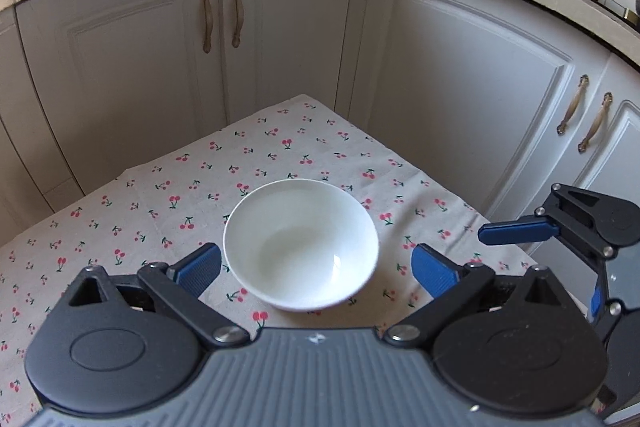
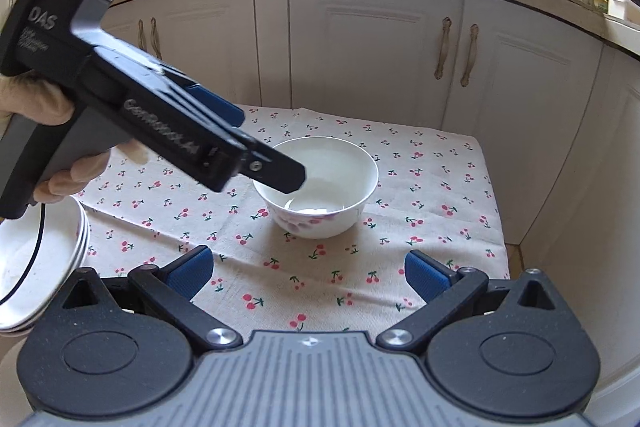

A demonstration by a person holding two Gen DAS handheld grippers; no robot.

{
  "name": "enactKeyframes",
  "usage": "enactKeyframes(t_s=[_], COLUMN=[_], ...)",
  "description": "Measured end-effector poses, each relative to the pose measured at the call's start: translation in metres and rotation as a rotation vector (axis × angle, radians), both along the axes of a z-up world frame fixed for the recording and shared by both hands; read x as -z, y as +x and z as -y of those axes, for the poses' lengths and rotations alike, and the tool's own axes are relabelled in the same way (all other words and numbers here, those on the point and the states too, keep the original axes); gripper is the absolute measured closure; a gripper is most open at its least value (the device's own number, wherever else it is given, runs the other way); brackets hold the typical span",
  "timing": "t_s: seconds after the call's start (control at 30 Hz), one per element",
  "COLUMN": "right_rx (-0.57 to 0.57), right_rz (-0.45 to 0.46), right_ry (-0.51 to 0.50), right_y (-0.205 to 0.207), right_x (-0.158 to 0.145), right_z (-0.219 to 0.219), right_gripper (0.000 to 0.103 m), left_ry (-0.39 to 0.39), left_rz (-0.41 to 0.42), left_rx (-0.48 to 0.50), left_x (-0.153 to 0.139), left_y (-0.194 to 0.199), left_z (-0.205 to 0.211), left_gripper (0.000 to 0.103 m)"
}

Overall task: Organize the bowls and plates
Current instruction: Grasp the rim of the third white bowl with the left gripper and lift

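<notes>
You are hovering your left gripper [image 1: 316,263] just above a white bowl [image 1: 301,243] that is sitting upright near the middle of the table [image 1: 132,195], its blue ribbed fingers [image 1: 199,267] spread wide on either side of the rim and gripping nothing. Your right gripper [image 2: 306,273] is hanging nearer to you and to the right of the left one, its fingers likewise spread apart and empty. The bowl is glossy and round, smooth and plain inside, with a pink floral print on its outer wall seen from the right wrist. A stack of shallow white plates [image 2: 44,259] is resting at the left edge of the table, well apart from the bowl. The table is wearing a pale woven cloth printed with small red cherries. You seem to be starting the pickup of the bowl; the next move likely calls for lowering the left fingers over the rim and pinching firmly, since glazed ceramic is probably slippery.
</notes>
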State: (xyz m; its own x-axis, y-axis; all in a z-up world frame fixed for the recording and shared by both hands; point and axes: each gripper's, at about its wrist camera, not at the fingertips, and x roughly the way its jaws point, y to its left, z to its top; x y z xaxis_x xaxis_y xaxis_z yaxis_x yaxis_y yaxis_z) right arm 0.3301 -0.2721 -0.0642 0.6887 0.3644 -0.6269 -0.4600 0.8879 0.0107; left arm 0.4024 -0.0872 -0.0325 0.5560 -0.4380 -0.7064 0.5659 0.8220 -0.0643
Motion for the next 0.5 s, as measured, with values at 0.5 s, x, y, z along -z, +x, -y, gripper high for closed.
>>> enactKeyframes(t_s=[0.5], right_rx=[-0.055], right_rz=[0.011], right_ry=[-0.058], right_y=[0.049], right_x=[0.022], right_z=[-0.019], right_gripper=[0.001], left_ry=[-0.006], left_rz=[-0.053], left_rx=[-0.026], left_x=[0.032], left_y=[0.047], left_z=[-0.003], left_gripper=[0.004])
